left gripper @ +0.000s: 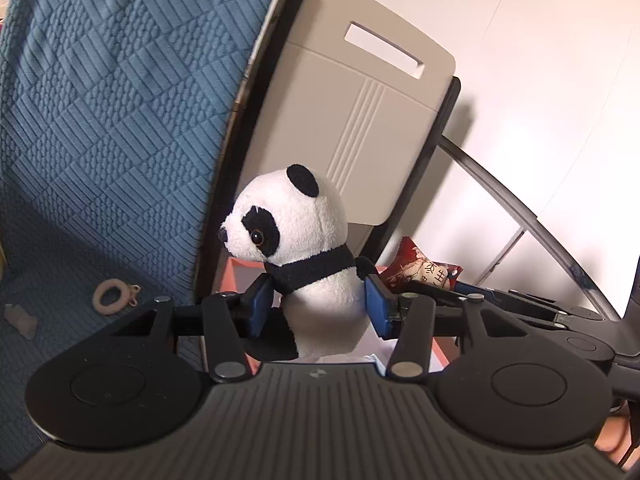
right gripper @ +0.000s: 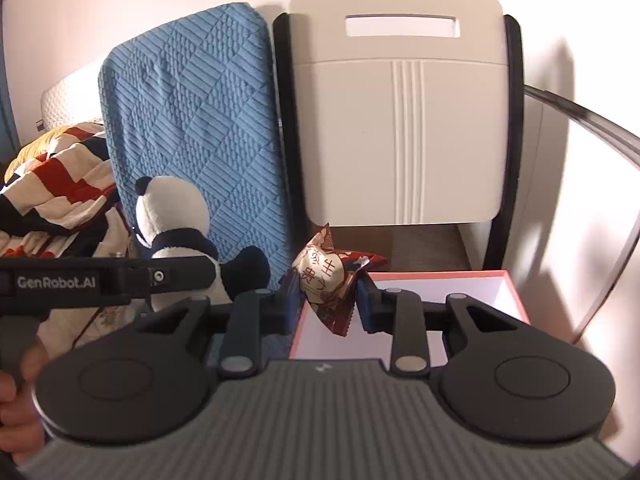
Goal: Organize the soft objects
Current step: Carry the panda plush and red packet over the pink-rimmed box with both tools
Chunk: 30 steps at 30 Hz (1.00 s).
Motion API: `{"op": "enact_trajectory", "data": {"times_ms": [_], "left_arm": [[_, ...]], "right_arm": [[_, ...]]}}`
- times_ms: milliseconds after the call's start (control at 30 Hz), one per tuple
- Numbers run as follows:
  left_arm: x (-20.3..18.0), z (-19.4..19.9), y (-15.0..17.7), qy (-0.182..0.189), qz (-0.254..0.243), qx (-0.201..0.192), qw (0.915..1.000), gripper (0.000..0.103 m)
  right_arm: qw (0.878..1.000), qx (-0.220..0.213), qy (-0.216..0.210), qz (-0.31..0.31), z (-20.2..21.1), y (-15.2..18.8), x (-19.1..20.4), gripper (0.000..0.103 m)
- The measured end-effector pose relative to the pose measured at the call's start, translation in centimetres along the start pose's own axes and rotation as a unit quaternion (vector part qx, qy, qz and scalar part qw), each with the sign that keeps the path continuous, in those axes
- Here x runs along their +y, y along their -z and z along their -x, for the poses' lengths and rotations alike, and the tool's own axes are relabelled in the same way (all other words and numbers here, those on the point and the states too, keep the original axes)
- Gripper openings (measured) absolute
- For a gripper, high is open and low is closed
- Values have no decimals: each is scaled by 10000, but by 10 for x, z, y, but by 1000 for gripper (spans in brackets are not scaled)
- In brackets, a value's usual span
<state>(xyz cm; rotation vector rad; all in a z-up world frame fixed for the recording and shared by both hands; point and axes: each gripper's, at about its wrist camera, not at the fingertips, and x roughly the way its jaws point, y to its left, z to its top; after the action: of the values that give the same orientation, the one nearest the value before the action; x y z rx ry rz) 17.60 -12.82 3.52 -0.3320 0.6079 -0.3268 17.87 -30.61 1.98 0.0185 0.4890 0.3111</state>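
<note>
My left gripper is shut on a black-and-white plush panda, held upright by its body, facing left. The panda also shows at the left of the right wrist view, with the left gripper's arm across it. My right gripper is shut on a small red-and-white pouch with printed characters, held above the left edge of a pink-rimmed open box. The pouch also shows behind the panda in the left wrist view.
A blue quilted cushion stands upright at the left beside a beige panel with a slot handle. A striped blanket lies at the far left. A small pink ring lies on blue fabric. White wall lies to the right.
</note>
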Motion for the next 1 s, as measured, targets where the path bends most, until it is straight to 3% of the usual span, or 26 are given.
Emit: {"op": "enact_trajectory", "data": {"times_ms": [433, 800, 1000], "left_arm": [[-46, -53, 10, 60, -31, 300, 9995, 56], [-61, -118, 50, -74, -281, 1090, 9936, 56], [-57, -136, 66, -210, -176, 1395, 9898, 56]], "right_arm": [[9992, 220, 227, -229, -1, 6, -70, 33], [9931, 947, 353, -593, -38, 61, -114, 33], [9862, 1444, 397, -706, -51, 93, -127, 33]]}}
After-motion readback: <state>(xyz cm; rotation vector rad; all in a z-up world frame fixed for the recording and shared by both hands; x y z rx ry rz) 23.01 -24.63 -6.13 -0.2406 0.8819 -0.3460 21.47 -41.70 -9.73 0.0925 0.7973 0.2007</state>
